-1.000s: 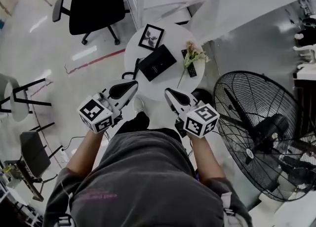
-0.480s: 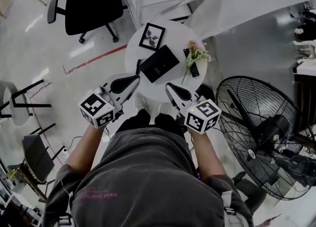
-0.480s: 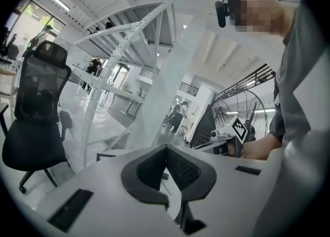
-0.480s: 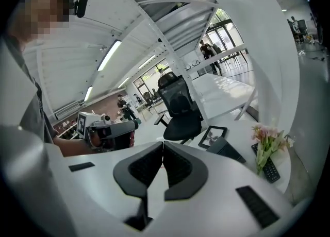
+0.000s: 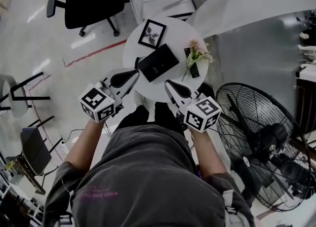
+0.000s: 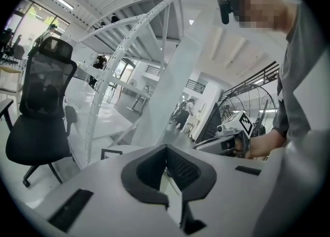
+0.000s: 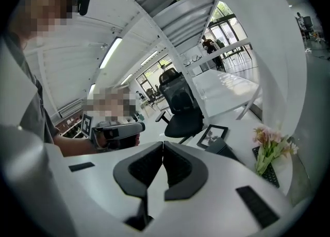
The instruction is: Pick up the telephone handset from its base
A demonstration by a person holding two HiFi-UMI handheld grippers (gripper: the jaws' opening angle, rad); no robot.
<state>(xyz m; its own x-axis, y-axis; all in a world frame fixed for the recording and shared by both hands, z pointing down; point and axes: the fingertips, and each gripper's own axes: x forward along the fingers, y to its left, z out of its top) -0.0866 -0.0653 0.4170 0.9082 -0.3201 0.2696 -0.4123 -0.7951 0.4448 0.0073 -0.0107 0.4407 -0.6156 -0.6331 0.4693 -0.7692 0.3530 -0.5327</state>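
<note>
Telephone handset — down on its black base at the middle of the round white table, hard to tell from that base from above, with a dark cord curling off the left edge. Lies untouched, apart from both grippers. Nearest, a grey shirt and two bare forearms, one hand around each tool. Left gripper: clenched, pads pressed together with nothing between them, tip over the table's near-left rim as seen from above, pointing toward the telephone. Right gripper: likewise clamped on nothing, pads meeting at the tip, over the near rim just right of the other and short of the telephone. Beyond the telephone, at the far side of the table, a black picture frame lying flat. To the telephone's right, a bunch of pink flowers with its stems across a dark remote control. Off the table to the right, on the floor, a large black fan. Farther back at the upper left — a black office chair and, past it, white desks.
</note>
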